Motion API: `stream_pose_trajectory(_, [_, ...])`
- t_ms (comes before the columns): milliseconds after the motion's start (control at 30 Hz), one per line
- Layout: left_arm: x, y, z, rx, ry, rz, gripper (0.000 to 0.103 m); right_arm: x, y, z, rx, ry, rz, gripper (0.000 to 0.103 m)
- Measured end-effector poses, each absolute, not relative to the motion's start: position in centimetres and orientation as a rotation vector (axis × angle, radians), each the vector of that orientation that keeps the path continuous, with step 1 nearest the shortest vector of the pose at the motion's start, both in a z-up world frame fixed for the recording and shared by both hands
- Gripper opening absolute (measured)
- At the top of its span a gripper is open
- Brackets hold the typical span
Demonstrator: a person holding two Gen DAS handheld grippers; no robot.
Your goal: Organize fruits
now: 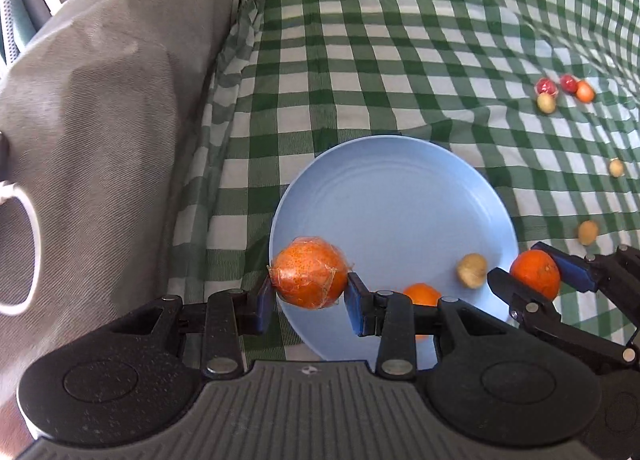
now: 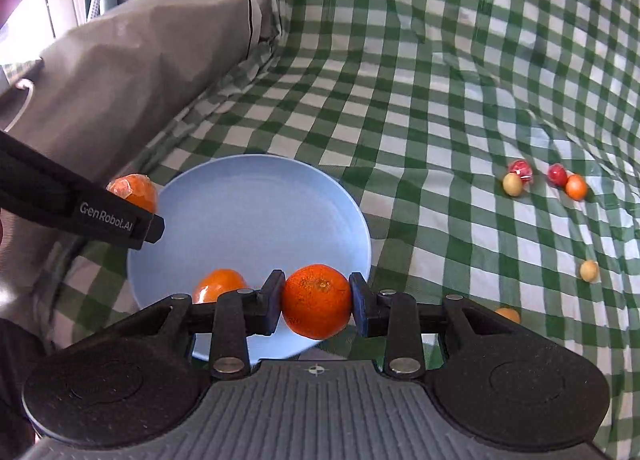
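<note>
Your left gripper (image 1: 308,296) half hides one orange (image 1: 422,294) on the blue plate (image 1: 392,196); both fingers pairs clamp oranges above its rim, right gripper (image 2: 317,302) included.

A green-and-white checked cloth (image 1: 400,60) covers the tabletop. A grey wrinkled cover (image 1: 120,100) drapes something bulky at its left edge.

Bright daylight from upper left; fisheye bending at edges; slight motion blur.

Left hand-held gripper (image 1: 309,296) clamps wrapped orange (image 1: 309,273) over plate (image 1: 400,196).
</note>
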State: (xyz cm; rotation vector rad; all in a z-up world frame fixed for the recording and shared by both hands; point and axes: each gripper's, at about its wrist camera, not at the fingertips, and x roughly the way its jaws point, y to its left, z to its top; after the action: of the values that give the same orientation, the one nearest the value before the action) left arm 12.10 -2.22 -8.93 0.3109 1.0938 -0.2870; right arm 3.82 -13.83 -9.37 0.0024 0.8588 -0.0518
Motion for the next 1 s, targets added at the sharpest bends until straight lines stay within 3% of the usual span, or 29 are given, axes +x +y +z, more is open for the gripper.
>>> stream_pose_trajectory(67, [12.5, -2.4, -9.4, 0.32, 1.098, -0.287, 0.042, 4.6, -13.7, -9.8, -0.002, 0.868, -0.043, 0.036])
stream_pose_trajectory(133, [12.7, -2.7, -9.5, 0.324, 1.09, -0.288, 0.051, 5.3, -13.6, -10.0, -0.004, 0.87, -0.026, 0.037])
stream_pose_trajectory(200, [12.5, -2.7, -8.8, 0.325, 1.053, -0.289, 0.094, 6.0, -13.6, -10.0, 0.008, 0.879, 0.004, 0.04])
stream_pose_trajectory(233, [12.2, -2.5, -8.3, 0.318, 1.027, -0.288, 0.101, 6.1, -13.6, -9.9, 0.013, 0.88, 0.01, 0.051])
stream_pose_trajectory(267, [11.8, -2.3, -7.7, 0.306, 1.005, -0.293, 0.103, 6.1, -13.7, -9.6, 0.014, 0.876, 0.009, 0.067])
stream_pose_trajectory(367, [10.3, -1.7, -6.3, 0.292, 1.013, -0.34, 0.103, 4.8, -13.6, -8.4, -0.02, 0.863, -0.018, 0.086])
stream_pose_trajectory(567, [5.3, 0.2, -4.8, 0.329, 1.024, -0.333, 0.103, -1.5, -13.1, -6.5, -0.021, 0.89, -0.023, 0.097])
stream_pose_trajectory(1000, [-1.9, 2.7, -2.0, 0.328, 0.962, -0.287, 0.103, -9.1, -11.4, -3.3, -0.029, 0.784, -0.076, 0.102])
